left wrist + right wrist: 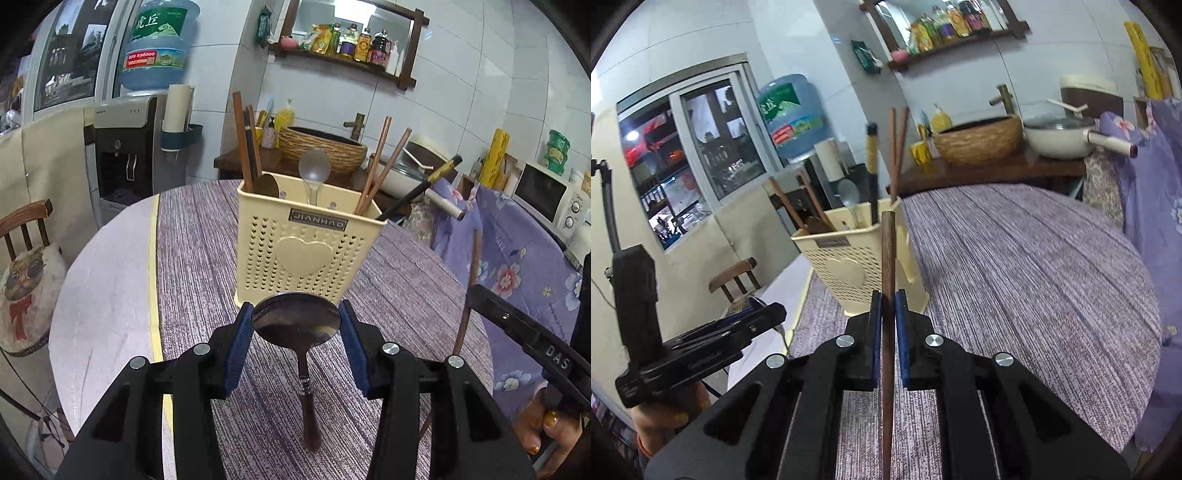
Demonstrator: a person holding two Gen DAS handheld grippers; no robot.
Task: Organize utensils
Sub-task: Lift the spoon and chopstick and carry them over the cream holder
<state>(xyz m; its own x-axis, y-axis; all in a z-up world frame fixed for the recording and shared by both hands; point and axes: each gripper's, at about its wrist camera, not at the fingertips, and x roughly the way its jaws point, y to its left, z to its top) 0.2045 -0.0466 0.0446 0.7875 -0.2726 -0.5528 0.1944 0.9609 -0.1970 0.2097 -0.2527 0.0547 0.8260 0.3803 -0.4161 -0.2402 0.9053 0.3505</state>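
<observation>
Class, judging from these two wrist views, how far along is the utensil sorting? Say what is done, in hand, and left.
Done: the cream holder already contains several chopsticks and a clear spoon. In hand: the left gripper grips a metal spoon by its bowl; the right gripper is clamped on a brown chopstick. Left: both still need dropping into the holder.

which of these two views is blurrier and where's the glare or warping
Right wrist view: softer, with the tablecloth streaked toward the right edge and the window bright with reflections. Left wrist view: sharper, with the spoon bowl showing dull reflections between the left tool pads. Both views: fisheye bends the wall tiles, and corners go black.
</observation>
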